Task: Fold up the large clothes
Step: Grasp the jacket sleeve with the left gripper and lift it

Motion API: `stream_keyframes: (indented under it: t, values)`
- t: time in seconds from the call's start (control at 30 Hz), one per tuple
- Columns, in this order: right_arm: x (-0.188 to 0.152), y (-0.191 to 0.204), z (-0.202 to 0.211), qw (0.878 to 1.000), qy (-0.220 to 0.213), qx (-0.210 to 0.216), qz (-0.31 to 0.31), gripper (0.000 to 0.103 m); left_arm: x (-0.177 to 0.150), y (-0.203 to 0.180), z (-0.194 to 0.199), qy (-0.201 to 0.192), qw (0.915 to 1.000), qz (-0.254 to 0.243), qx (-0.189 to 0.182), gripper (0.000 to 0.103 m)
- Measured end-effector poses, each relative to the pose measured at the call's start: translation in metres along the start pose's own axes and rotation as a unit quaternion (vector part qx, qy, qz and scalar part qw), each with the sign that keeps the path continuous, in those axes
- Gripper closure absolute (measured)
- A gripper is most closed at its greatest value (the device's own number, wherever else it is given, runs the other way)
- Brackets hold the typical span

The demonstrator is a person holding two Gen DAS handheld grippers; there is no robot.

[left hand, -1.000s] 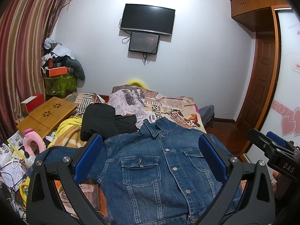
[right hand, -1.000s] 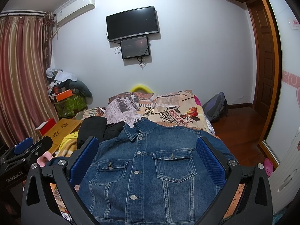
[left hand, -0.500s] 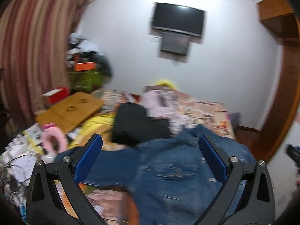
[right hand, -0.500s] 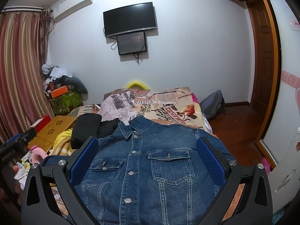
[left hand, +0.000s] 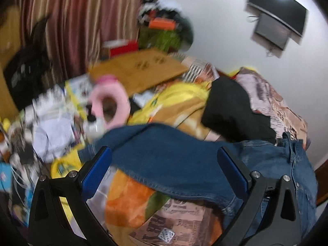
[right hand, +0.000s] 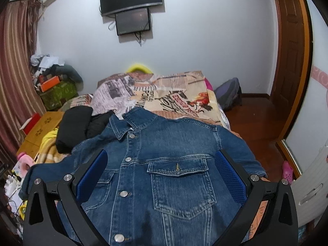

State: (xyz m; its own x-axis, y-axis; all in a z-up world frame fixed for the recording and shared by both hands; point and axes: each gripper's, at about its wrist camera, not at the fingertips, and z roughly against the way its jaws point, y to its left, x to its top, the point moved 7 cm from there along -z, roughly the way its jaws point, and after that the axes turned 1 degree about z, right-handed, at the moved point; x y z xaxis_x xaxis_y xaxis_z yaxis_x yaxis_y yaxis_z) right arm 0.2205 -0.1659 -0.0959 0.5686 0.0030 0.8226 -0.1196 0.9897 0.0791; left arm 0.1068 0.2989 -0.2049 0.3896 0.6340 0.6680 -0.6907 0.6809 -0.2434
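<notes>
Both grippers stand wide open, holding nothing. One denim jacket (right hand: pixel 164 170) lies front-up on the bed (right hand: pixel 184 100), collar toward 11 o'clock; the right gripper (right hand: pixel 162 176) hovers over its chest pocket. The left gripper (left hand: pixel 164 176), blurred, hangs above the sleeve (left hand: pixel 164 153), black clothes (left hand: pixel 231 110) at 1 o'clock

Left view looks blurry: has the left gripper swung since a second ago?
Yes. The left gripper turned left: the wall TV slid to the frame's right edge.
</notes>
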Motion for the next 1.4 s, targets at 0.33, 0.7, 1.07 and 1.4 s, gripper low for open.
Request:
stream_keyframes:
  t: [0.33,0.7,1.07,1.4]
  values:
    - [-0.007,0.012,-0.029,0.999,0.041,0.007,0.017,0.000,-0.050,0.067,-0.075,0.147,0.9762,0.147,-0.061,0.028]
    - [-0.016,0.020,-0.042,0.997,0.069,0.007,0.037,0.000,-0.075,0.093,-0.128,0.204,0.9352,0.270,-0.105,0.057]
    - [-0.012,0.020,-0.041,0.997,0.063,-0.011,0.046,0.000,-0.047,0.063,-0.106,0.128,0.9801,0.152,-0.010,0.091]
    - [-0.010,0.019,-0.038,0.998,0.054,-0.010,0.042,0.000,0.027,-0.015,-0.022,0.003,0.9991,0.026,-0.033,0.100]
